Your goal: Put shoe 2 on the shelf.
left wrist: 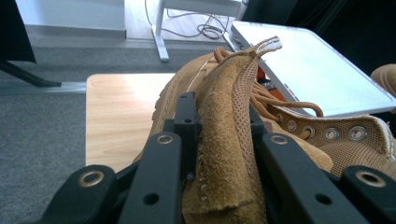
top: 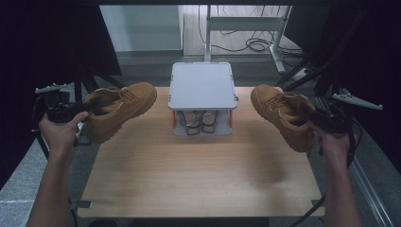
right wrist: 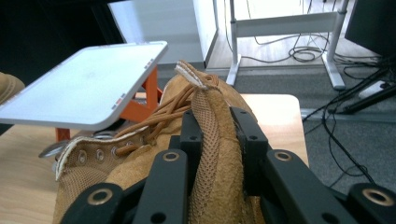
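High view: a person holds two tan suede boots in the air over a wooden table (top: pixel 198 179), one in each gripper. The left gripper (top: pixel 87 106) carries the left boot (top: pixel 120 109) at the table's left edge, toe pointing inward; the right gripper (top: pixel 316 116) carries the right boot (top: pixel 283 116) at the right edge, toe likewise inward. Between them, at the far middle of the table, stands a small white two-level rack (top: pixel 203 85) with a pair of sandals (top: pixel 198 120) on its lower shelf.

Left gripper view: the black jaws are clamped on the left boot's heel collar (left wrist: pixel 224 140), mesh lining showing, laces and eyelets to the right, the rack's top beyond.

Right gripper view: the jaws pinch the right boot's heel collar (right wrist: pixel 210 140) the same way, with the rack's white top (right wrist: pixel 88 84) ahead on the left.

Judging by this, both boots are in the carrying step, probably bound for the rack's top. The next move calls for bringing each boot over that surface, levelling its sole, and setting it down before the jaws part.
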A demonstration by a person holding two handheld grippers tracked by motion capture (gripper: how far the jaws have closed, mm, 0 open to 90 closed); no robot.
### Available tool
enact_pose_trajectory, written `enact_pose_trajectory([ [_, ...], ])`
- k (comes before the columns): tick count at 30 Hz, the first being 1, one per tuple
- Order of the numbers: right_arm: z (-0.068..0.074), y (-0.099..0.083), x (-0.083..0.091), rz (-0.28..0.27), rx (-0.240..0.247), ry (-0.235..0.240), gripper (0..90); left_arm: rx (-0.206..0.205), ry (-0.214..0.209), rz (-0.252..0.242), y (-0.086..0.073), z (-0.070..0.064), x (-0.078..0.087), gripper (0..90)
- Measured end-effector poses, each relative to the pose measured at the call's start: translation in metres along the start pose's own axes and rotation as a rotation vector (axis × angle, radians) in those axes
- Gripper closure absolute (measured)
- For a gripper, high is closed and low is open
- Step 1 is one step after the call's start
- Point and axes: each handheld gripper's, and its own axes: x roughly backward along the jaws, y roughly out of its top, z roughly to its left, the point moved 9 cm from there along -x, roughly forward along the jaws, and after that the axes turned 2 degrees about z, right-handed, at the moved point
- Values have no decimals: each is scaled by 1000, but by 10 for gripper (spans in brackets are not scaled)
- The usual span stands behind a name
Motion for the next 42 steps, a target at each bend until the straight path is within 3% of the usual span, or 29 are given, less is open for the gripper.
enact_pose_trajectory([
  [9, 13, 22, 5, -39, 8, 15, 769, -20, -6, -29, 24, -12, 3, 755],
  [16, 26, 42, 4, -74, 7, 31, 768, -48, -27, -57, 46, -30, 4, 754],
  [24, 45, 60, -4, -106, 8, 55, 767, -50, -64, -74, 64, -48, -5, 755],
  [42, 69, 74, -27, -115, -21, 83, 765, -75, -94, -37, 78, -77, -33, 753],
])
